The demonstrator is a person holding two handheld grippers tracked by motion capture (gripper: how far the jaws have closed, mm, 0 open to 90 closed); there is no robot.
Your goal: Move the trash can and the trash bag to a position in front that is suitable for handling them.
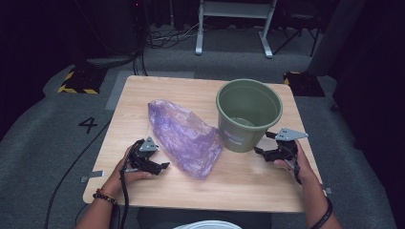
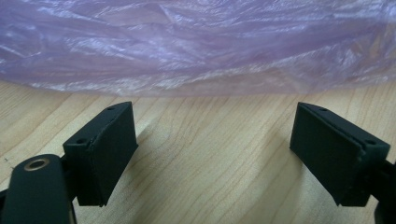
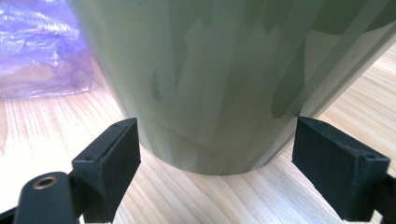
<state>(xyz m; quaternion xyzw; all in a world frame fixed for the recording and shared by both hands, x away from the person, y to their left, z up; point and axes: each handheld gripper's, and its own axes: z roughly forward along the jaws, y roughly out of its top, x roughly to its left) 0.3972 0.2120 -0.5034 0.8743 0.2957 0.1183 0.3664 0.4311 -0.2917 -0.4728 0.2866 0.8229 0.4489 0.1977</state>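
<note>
The crumpled, translucent purple plastic bag (image 1: 186, 137) lies flat across the middle of the light wooden table (image 1: 239, 186), its right end touching the round green plastic bucket (image 1: 248, 114). I judge the bag feather-light, limp and slippery, so I would pinch a bunched fold along its near edge rather than a single thin layer. My left gripper (image 2: 212, 140) sits just short of that edge, jaws spread wide with nothing between them. My right gripper (image 3: 217, 149) faces the bucket's base, jaws parted either side of it without touching; the bucket looks stiff and light.
</note>
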